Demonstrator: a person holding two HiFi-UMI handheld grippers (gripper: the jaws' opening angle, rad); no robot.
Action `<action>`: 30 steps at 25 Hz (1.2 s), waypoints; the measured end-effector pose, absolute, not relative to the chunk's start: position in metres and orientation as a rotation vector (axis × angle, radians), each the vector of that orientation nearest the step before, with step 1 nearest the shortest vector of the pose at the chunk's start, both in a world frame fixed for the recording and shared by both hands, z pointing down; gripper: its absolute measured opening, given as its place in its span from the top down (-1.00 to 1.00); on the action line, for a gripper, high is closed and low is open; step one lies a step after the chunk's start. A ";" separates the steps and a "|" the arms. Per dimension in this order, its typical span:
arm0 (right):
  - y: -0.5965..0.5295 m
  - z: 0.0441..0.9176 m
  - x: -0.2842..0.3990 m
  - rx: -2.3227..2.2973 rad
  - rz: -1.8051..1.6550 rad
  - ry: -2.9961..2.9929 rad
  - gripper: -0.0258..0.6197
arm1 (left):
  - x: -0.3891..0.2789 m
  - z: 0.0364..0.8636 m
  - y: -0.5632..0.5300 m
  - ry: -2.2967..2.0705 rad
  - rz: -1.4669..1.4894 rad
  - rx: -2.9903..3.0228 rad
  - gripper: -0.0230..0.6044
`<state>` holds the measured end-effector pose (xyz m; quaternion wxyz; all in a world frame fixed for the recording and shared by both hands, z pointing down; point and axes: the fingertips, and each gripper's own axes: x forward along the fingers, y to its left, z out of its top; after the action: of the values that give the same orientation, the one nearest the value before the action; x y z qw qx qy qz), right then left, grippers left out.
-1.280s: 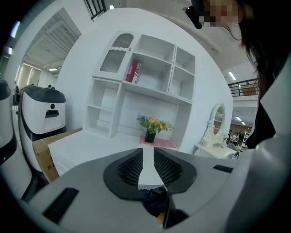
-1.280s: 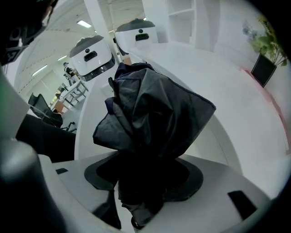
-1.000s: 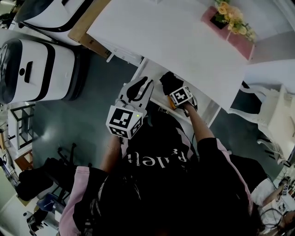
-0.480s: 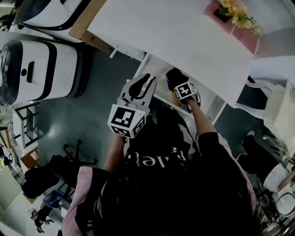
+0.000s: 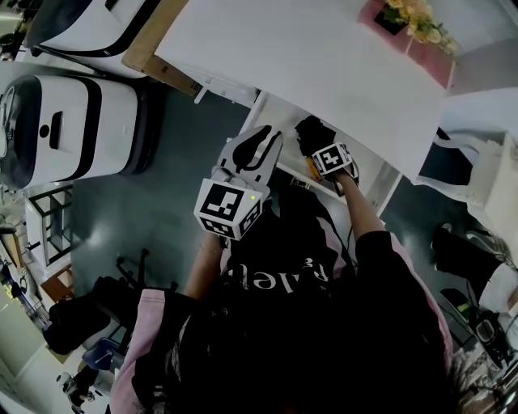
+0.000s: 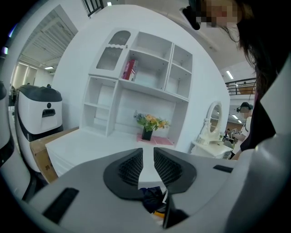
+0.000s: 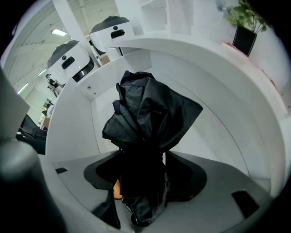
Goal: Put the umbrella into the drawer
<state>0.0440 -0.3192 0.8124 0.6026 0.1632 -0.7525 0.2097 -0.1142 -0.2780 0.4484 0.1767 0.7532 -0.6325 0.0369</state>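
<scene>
A folded black umbrella (image 7: 150, 118) is clamped between the jaws of my right gripper (image 7: 143, 177), its crumpled canopy sticking out ahead over the open white drawer (image 7: 86, 123). In the head view the right gripper (image 5: 314, 149) holds the umbrella (image 5: 310, 131) inside the drawer (image 5: 257, 109), which is pulled out from under the white desk (image 5: 324, 57). My left gripper (image 5: 267, 139) hovers just left of it at the drawer's left side. In its own view the left gripper (image 6: 148, 159) has its jaws together with nothing between them, and the umbrella (image 6: 152, 198) shows below.
Two white and black machines (image 5: 65, 121) stand on the dark floor to the left, beside a cardboard box (image 5: 150, 40). Flowers in a pink box (image 5: 413, 20) sit on the desk's far right. A white shelf unit (image 6: 145, 82) rises behind the desk. The person's body fills the bottom of the head view.
Both grippers have shifted slightly forward and to the right near the drawer. The right gripper keeps the umbrella clamped; the left stays shut.
</scene>
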 end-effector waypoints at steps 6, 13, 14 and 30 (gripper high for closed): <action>-0.322 0.780 0.048 0.433 0.452 -1.819 0.06 | -0.108 0.448 -0.271 -1.740 0.102 2.175 0.66; -0.317 0.721 0.040 0.557 0.532 -2.001 0.06 | -0.105 0.442 -0.266 -1.666 0.087 2.240 0.65; -0.315 0.710 0.037 0.576 0.553 -2.037 0.06 | -0.105 0.441 -0.266 -1.655 0.086 2.248 0.65; -0.275 0.487 0.006 1.026 0.714 -2.598 0.06 | -0.102 0.430 -0.230 -1.433 0.103 2.420 0.65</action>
<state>0.0061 -0.2754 0.4867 0.1289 0.3527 -0.8937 0.2456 -0.1019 -0.2299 0.4302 0.1631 0.8483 -0.5024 0.0362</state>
